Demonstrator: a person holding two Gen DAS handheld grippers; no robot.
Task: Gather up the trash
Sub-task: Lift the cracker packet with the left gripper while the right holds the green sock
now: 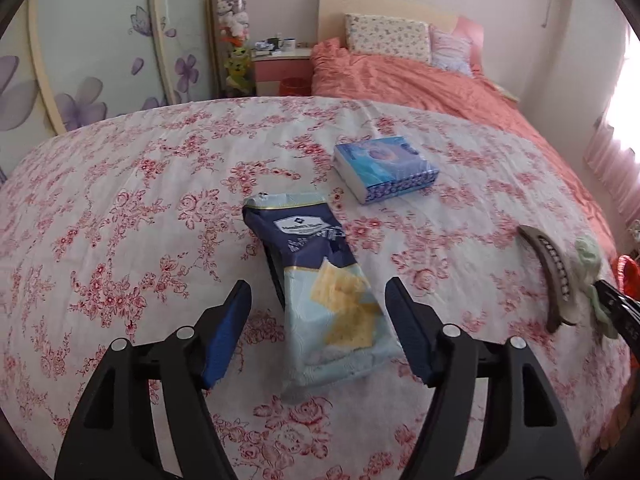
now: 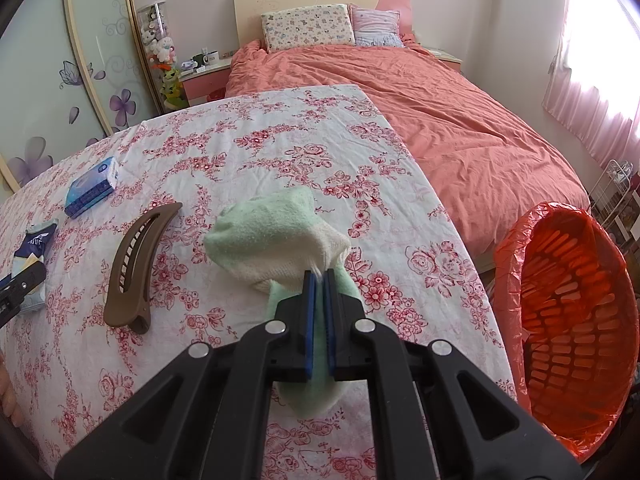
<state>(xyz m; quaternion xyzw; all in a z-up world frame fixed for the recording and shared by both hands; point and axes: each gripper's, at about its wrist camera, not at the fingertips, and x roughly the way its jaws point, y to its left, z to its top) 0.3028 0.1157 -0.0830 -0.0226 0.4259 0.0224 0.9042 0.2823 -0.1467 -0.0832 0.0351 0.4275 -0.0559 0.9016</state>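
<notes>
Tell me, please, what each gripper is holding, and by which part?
Right gripper pinches the green-and-white sock near its middle. Left gripper holds nothing, open around the cracker packet.

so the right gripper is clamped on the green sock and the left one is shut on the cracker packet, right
Not quite. The right gripper is indeed clamped on the green sock, but the left gripper is not shut on the cracker packet. The left wrist view shows its jaws standing open on either side of the packet, which lies on the floral cloth between them.

The cracker packet has print too small to read; the right tongs hide the sock's middle.
</notes>
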